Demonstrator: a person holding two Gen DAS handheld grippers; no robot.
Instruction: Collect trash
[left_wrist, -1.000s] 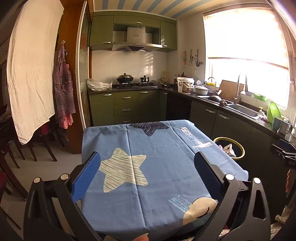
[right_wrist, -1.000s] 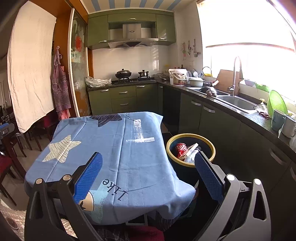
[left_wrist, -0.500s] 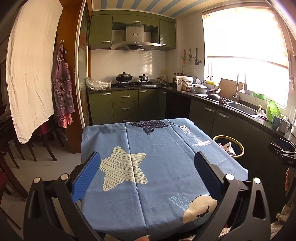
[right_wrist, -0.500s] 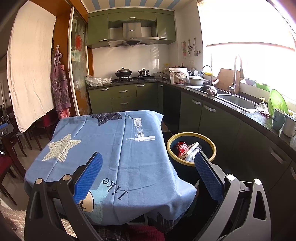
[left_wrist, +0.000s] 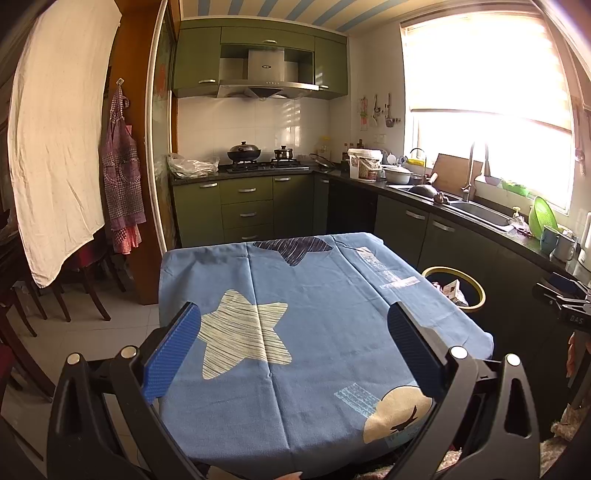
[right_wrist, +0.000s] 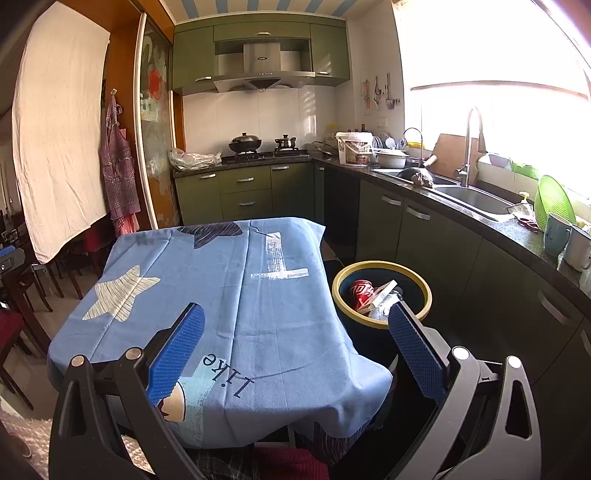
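My left tool (left_wrist: 293, 325) hangs spread wide and empty over the blue-clothed tabletop (left_wrist: 314, 295). My right tool (right_wrist: 295, 326) is spread and empty too. Just ahead of its right finger stands the yellow-rimmed bin (right_wrist: 424, 295), holding a red can (right_wrist: 362, 290) and a carton (right_wrist: 384, 291).

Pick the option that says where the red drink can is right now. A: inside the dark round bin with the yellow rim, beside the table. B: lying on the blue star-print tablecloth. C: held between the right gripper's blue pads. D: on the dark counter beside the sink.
A: the red drink can lies among other trash inside the yellow-rimmed bin; both grippers are open and empty.
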